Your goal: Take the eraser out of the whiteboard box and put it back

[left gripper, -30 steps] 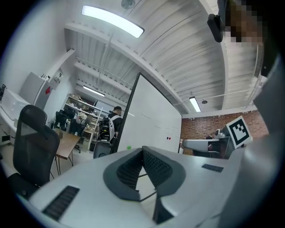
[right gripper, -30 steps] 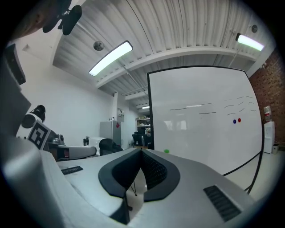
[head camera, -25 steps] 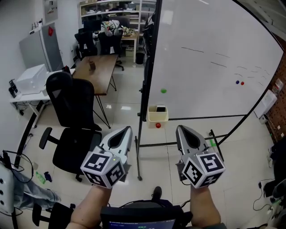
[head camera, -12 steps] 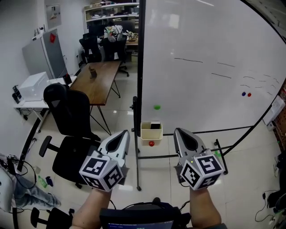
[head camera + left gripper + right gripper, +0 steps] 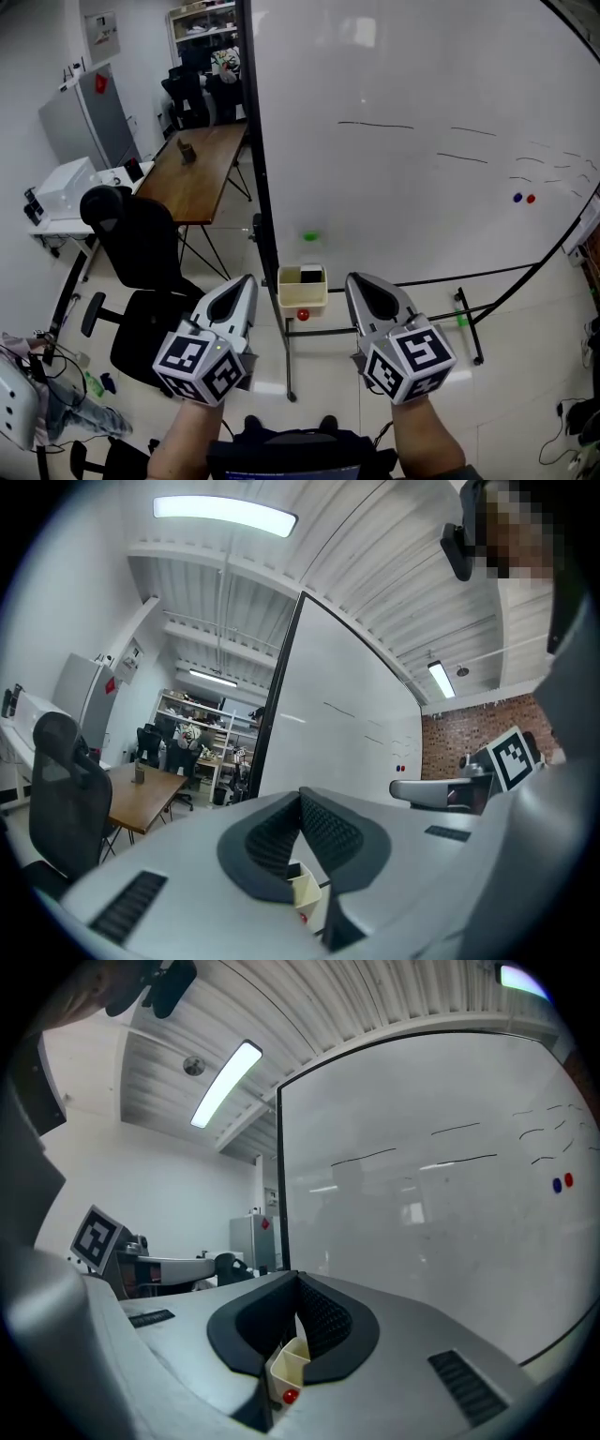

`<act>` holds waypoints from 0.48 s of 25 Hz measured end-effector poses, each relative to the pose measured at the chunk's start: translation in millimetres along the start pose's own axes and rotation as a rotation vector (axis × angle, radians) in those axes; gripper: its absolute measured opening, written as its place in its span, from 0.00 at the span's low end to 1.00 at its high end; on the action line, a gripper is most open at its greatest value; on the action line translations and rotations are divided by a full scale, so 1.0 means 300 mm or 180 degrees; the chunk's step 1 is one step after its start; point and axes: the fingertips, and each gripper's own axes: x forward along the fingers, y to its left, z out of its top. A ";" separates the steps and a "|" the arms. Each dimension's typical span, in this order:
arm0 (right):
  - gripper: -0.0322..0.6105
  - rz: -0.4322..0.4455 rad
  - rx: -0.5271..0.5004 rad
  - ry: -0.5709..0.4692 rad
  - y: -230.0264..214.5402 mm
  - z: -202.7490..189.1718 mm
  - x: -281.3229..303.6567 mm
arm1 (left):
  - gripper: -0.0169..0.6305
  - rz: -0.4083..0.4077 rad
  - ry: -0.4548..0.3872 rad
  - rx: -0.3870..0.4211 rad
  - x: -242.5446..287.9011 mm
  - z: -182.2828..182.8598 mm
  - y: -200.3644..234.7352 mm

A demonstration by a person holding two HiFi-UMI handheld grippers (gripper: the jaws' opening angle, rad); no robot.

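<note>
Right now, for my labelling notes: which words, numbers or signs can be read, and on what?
No text is readable.
whiteboard: faint pen strokes, illegible.
wall poster: too small to read.
left gripper and right gripper: square marker patterns on their cubes, no letters.

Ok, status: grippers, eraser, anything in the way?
Left gripper, right gripper shut, empty. Eraser in whiteboard box, untouched. Nothing between grippers and box.
</note>
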 end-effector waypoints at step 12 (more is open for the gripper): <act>0.09 -0.0590 0.0031 0.0018 0.060 -0.027 0.221 | 0.06 -0.0495 0.0115 -0.0009 0.077 0.007 0.271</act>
